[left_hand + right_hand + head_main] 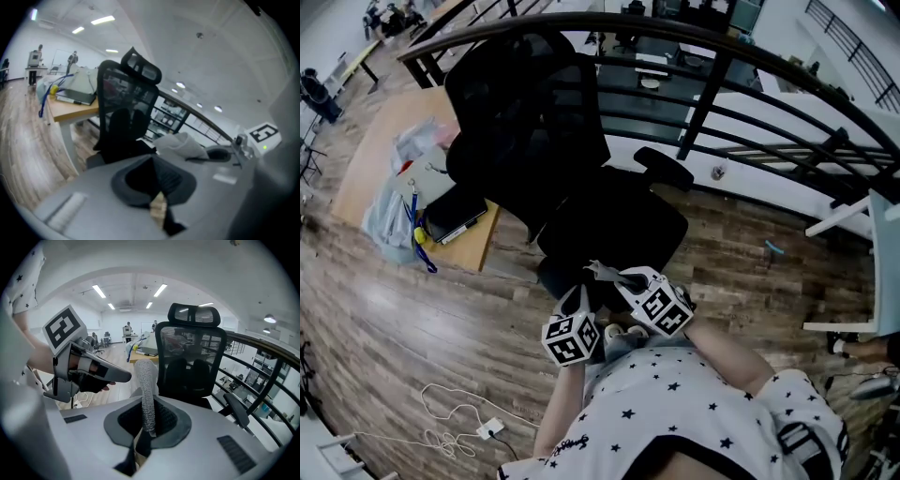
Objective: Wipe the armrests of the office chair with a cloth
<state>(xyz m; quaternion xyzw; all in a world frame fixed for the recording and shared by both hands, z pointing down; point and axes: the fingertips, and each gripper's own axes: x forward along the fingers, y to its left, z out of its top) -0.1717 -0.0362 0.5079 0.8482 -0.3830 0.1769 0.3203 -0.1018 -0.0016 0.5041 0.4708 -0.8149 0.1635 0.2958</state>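
Observation:
The black mesh office chair [546, 141] stands in front of me, its seat toward me and one padded armrest [664, 169] on its right side. My right gripper [617, 277] is shut on a grey-white cloth [146, 390], which sticks up from its jaws. The right gripper view shows the chair back [192, 357] and an armrest [236, 411] beyond the cloth. My left gripper [579, 294] hovers just left of the right one, over the seat's front edge, jaws together and empty. In the left gripper view, the cloth [180, 143] and the right gripper's marker cube [263, 133] show at the right.
A wooden desk [389, 150] at the left carries plastic bags [398, 202] and a dark laptop [455, 217]. A curved black railing [712, 89] runs behind the chair. A white cable [450, 422] lies on the wood floor. A white table frame [853, 272] stands at the right.

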